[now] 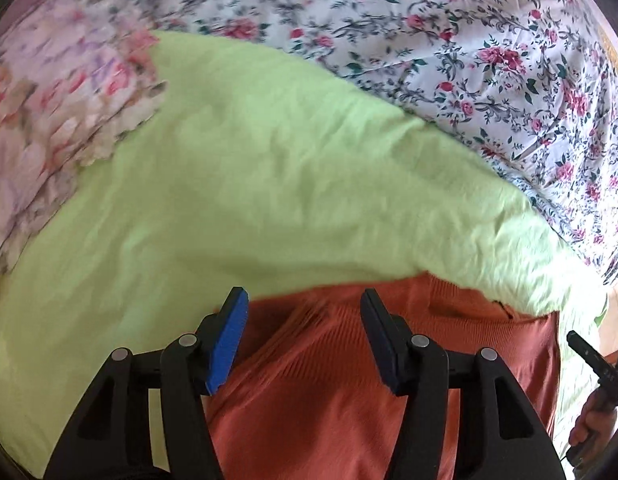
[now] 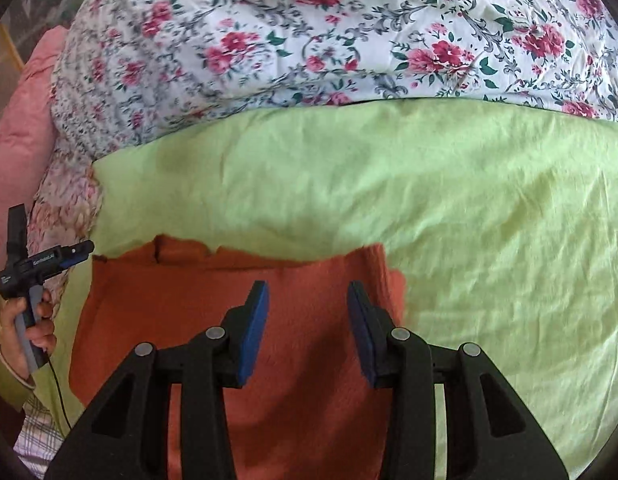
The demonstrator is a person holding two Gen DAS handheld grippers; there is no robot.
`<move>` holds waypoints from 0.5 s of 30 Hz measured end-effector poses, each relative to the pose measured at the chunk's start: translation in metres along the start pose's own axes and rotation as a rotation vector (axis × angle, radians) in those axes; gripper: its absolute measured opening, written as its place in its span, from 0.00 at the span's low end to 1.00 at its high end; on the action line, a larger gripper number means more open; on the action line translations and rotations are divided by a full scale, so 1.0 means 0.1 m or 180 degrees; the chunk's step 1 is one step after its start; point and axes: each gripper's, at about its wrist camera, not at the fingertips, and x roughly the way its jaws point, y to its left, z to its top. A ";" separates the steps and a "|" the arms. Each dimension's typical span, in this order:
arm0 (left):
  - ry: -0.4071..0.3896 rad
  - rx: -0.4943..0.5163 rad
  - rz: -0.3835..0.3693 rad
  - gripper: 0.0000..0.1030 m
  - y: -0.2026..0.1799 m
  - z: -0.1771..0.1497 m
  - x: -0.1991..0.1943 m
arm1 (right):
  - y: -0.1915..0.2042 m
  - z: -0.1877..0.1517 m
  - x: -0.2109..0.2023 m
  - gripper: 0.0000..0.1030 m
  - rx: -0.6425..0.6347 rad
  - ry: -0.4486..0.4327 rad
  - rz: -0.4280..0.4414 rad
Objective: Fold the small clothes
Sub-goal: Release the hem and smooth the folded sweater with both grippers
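A rust-orange knitted garment (image 1: 349, 364) lies flat on a light green sheet (image 1: 229, 184). It also shows in the right wrist view (image 2: 213, 296), with its far edge slightly ragged and a folded flap at the right. My left gripper (image 1: 303, 304) is open and empty, hovering over the garment's far edge. My right gripper (image 2: 307, 296) is open and empty above the garment's right part. The left gripper shows at the left edge of the right wrist view (image 2: 49, 258), held by a hand. The right gripper shows in part at the right edge of the left wrist view (image 1: 593, 364).
A white floral bedcover (image 2: 329, 40) lies bunched beyond the green sheet (image 2: 469, 200). A pink pillow (image 2: 21, 128) and a pale floral cloth (image 1: 49, 112) sit at the left. The green sheet spreads wide to the right of the garment.
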 end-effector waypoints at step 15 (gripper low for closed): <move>0.0161 -0.0328 0.0090 0.57 0.58 -1.11 -0.74 | 0.40 -0.78 -0.52 0.41 0.0187 0.0111 0.0202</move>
